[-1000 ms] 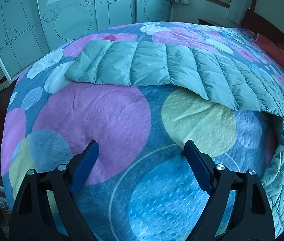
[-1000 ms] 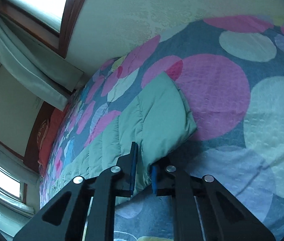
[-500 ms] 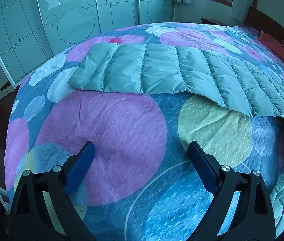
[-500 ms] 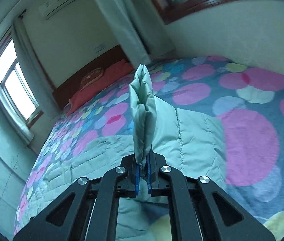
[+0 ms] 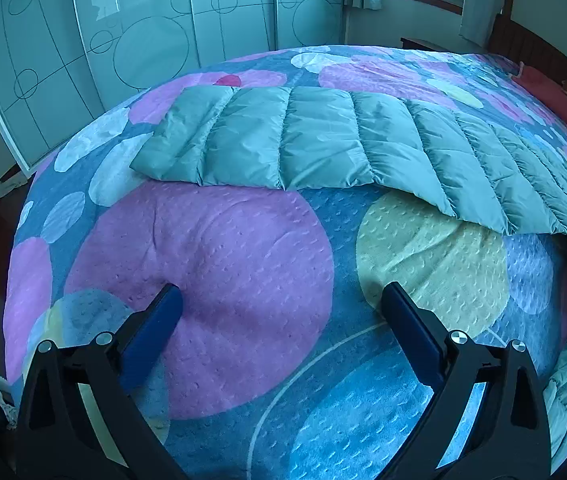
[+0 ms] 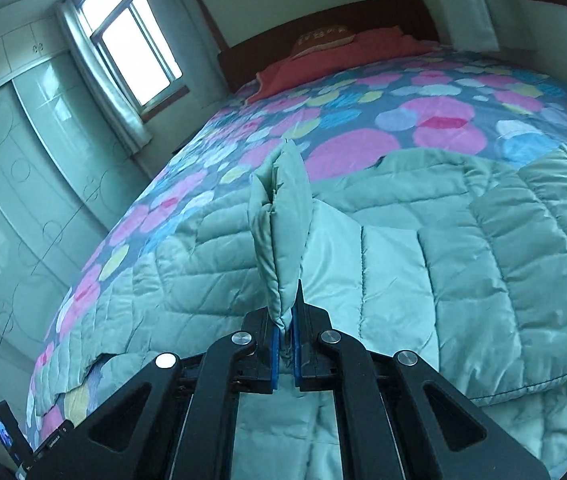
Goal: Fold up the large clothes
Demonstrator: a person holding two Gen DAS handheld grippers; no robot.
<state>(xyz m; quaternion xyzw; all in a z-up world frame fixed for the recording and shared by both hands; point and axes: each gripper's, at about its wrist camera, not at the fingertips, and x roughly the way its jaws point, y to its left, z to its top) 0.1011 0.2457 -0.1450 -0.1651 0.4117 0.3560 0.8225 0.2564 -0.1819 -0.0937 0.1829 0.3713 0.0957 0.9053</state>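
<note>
Pinching jacket sleeve [image 6: 281, 236] in right tongs [image 6: 285, 350], lifted

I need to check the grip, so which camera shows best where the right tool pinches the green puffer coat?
The right wrist view: the right tool is shut on a coat fold. The left wrist view shows only its laid-out sleeve.
</note>
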